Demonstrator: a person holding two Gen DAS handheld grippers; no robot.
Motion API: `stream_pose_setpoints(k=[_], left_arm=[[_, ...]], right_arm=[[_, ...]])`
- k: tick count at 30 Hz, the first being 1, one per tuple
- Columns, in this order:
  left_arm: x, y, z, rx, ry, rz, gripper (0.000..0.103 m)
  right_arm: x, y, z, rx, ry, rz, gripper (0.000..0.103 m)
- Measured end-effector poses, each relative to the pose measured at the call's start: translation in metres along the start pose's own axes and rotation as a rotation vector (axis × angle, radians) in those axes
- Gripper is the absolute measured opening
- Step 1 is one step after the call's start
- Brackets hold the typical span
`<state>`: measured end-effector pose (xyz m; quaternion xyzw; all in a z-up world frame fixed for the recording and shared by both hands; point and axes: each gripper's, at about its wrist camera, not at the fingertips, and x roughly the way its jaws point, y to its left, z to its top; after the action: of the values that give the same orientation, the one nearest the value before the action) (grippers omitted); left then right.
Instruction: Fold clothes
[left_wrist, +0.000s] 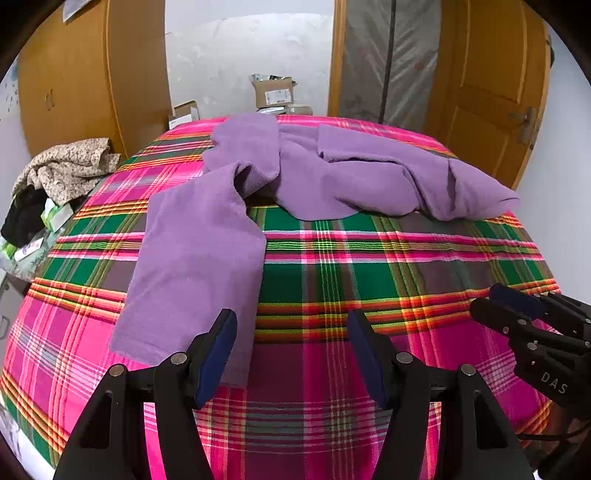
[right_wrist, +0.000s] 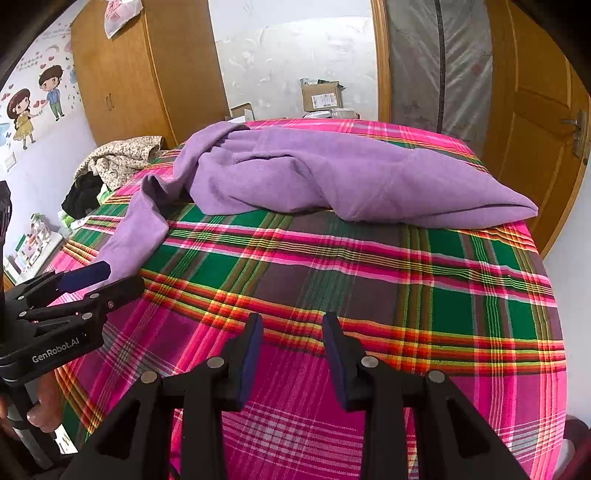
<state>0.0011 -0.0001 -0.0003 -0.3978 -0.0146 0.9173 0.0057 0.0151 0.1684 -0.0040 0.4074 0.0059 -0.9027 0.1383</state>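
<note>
Purple fleece garment lies crumpled across the far half of the bed, its body bunched in folds toward the far edge and one end tapering to a point on the right. One long flat part, a sleeve or leg, I cannot tell which, runs from the heap toward the near left and lies smooth on the plaid bedspread, which is pink, green and grey with orange and yellow stripes.

Left gripper hovers low over the near edge of the bed with its jaws spread wide and nothing between them; its left finger is in front of the near end of that flat part, though contact cannot be judged. Right gripper hangs over bare bedspread nearer the middle, well apart from the garment, jaws moderately apart and empty. Each gripper shows at the edge of the other's view.

Off the left side of the bed sit a heap of floral cloth and a dark item. Beyond the far edge are cardboard boxes against a white wall, a wooden wardrobe on the left with cartoon wall stickers beside it, and a wooden door on the right.
</note>
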Motion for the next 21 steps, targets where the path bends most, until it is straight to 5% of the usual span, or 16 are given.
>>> stream_pose_setpoints(k=[21], left_arm=[[-0.009,0.004,-0.010,0.000,0.005,0.007,0.064]], right_arm=[[-0.012,0.014,-0.005,-0.028,-0.005,-0.012,0.034]])
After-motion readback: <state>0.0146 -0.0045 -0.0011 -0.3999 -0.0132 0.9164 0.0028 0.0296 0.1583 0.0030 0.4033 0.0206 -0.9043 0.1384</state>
